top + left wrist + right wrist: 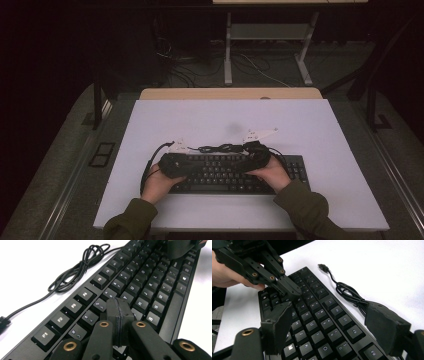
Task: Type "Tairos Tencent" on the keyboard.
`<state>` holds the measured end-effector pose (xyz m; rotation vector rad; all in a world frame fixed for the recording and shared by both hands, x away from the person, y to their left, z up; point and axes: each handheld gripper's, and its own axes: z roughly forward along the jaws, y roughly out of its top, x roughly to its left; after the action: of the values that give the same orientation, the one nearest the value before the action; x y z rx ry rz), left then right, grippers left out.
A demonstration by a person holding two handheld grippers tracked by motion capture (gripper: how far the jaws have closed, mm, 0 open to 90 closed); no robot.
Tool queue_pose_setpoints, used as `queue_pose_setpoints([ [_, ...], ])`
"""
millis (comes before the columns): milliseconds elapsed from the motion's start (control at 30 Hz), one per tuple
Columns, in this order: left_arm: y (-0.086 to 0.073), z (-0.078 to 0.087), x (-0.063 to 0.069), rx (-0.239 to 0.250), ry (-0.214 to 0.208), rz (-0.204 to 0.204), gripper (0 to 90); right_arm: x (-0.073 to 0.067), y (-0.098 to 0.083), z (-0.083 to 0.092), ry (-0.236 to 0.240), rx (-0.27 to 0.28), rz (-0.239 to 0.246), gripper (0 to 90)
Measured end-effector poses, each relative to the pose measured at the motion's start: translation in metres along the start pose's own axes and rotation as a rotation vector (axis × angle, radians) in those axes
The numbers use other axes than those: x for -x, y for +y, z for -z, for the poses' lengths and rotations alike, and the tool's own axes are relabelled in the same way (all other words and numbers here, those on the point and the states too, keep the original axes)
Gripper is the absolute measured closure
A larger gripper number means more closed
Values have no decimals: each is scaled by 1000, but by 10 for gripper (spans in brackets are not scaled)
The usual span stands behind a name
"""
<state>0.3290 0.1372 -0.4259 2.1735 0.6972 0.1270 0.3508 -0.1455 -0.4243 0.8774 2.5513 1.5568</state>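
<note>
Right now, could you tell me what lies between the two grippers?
In the high view, keyboard keys span between the left gripper and right gripper. The right gripper view shows the same stretch, keys only. The bundled cable lies behind the keyboard, not between them.

Matt black plastic keyboard [140, 287] with a rubbery black cable [75, 272] on a smooth white tabletop [310, 130].

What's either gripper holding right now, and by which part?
Nothing. The left gripper is shut empty over the keyboard; the right gripper is open above the keys.
</note>
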Motion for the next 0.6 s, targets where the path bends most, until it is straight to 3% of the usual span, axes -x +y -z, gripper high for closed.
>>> queue_pose_setpoints([
  [67, 0, 2, 1, 11, 3, 1, 891, 0, 0, 0, -1, -1, -1, 218],
  [300, -3, 11, 2, 37, 28, 10, 738, 0, 0, 0, -1, -2, -2, 218],
  [600, -9, 22, 5, 77, 66, 22, 442, 0, 0, 1, -1, -5, -5, 219],
])
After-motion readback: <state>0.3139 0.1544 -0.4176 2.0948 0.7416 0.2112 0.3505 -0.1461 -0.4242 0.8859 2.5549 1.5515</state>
